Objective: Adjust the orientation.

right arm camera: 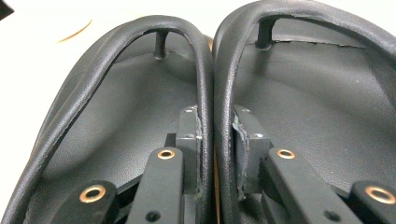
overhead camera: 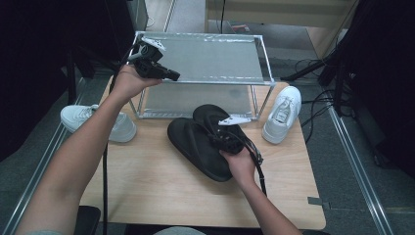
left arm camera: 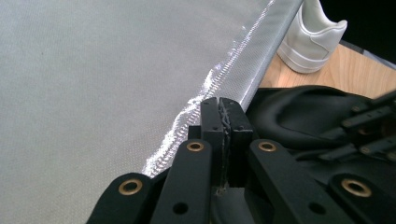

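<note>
- The right gripper (overhead camera: pixel 226 138), in the person's right hand (overhead camera: pixel 240 164), sits nearest, on the pair of black flip-flops (overhead camera: pixel 200 142) in the middle of the wooden table (overhead camera: pixel 147 181); the flip-flops lie directly under and around its tip, side by side and overlapping
- The right gripper view shows what the high view hides: the jaws are clamped on the two inner straps (right arm camera: pixel 214 93), which run up between them pressed together; one strap bends away to each side toward a toe post (right arm camera: pixel 160 46); one sole lies outside each jaw
- The left gripper (overhead camera: pixel 157 66), in the left hand (overhead camera: pixel 129 81), is held farther off and higher, over the front left corner of the shoe rack (overhead camera: pixel 205 81); the flip-flops lie below and to its right, well apart from it
- The left gripper view shows its jaws pressed together with nothing between them, the tip just above the rack's front rail (left arm camera: pixel 261 56) with the grey mesh shelf (left arm camera: pixel 93 70) spread beside it; beyond the rail it catches a black sole and the right gripper's arms (left arm camera: pixel 369 126), which the high view places lower on the table
- A white sneaker (overhead camera: pixel 283 113) lies right of the right gripper, beside the rack's leg; its heel shows in the left gripper view; another white sneaker (overhead camera: pixel 98 122) lies at the table's left edge, below the left forearm
</note>
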`<state>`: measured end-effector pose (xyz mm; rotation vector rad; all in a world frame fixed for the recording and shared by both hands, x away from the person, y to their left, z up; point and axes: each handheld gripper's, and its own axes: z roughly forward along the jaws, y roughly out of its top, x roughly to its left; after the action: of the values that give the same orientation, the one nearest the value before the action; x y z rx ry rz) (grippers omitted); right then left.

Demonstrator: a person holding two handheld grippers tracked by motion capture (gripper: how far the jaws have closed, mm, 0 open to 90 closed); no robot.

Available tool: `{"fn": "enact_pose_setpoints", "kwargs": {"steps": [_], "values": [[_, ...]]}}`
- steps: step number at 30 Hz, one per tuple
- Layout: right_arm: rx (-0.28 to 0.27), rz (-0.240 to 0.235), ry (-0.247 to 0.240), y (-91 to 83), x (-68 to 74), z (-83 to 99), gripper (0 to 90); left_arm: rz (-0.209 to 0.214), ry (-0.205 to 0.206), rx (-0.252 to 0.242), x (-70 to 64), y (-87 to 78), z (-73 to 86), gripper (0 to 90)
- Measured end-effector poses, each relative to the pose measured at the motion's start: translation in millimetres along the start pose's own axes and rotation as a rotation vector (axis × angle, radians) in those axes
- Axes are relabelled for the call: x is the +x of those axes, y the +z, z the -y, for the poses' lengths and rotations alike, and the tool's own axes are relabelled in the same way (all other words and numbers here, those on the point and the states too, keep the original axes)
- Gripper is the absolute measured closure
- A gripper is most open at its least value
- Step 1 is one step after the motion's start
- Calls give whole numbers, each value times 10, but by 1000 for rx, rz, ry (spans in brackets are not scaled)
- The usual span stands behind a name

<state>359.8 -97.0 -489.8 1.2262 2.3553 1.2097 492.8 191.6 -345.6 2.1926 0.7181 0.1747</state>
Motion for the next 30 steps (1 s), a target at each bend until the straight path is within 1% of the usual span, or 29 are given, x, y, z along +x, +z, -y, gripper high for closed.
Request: {"fn": "enact_pose_setpoints", "kwargs": {"steps": [1, 3, 5, 6, 9, 11, 12, 13, 15, 18, 19, 20, 24, 25, 27, 29, 30], "values": [[0, 3, 9, 49, -22, -39, 758, -4, 4, 3, -5, 0, -5, 898], [-8, 8, 10, 125, -57, -96, 758, -5, 20, 10, -4, -2, -10, 898], [-9, 23, 11, 187, -81, -148, 758, -4, 22, 13, 0, 0, -15, 898], [-12, 34, 14, 221, -87, -175, 758, -12, 26, 19, 4, 3, -18, 898], [-19, 51, 17, 328, -138, -256, 758, -28, 16, 29, 13, 34, -21, 899], [-25, 52, 26, 388, -185, -288, 758, -20, 16, 27, 17, 57, -17, 900], [-39, 59, 30, 440, -223, -301, 758, -15, 13, 25, 24, 61, -18, 900], [-43, 64, 34, 472, -244, -305, 758, -18, 13, 25, 30, 66, -20, 900], [-40, 84, 52, 561, -299, -312, 757, -20, 10, 25, 30, 76, -27, 900], [-51, 95, 80, 640, -364, -347, 757, -25, 19, 30, 29, 80, -35, 900], [-55, 107, 89, 662, -381, -369, 758, -29, 23, 35, 27, 84, -42, 900], [-59, 113, 88, 676, -393, -382, 758, -32, 28, 36, 26, 88, -42, 900], [-70, 175, 88, 758, -418, -461, 758, -36, 31, 35, 22, 91, -42, 900], [-73, 181, 91, 774, -417, -472, 757, -38, 30, 35, 20, 95, -43, 900], [-74, 178, 100, 827, -417, -505, 751, -40, 31, 36, 21, 100, -45, 900], [-80, 157, 109, 899, -426, -536, 743, -40, 26, 36, 23, 102, -45, 900], [-76, 158, 114, 920, -426, -556, 741, -40, 26, 35, 22, 102, -44, 900]]}}
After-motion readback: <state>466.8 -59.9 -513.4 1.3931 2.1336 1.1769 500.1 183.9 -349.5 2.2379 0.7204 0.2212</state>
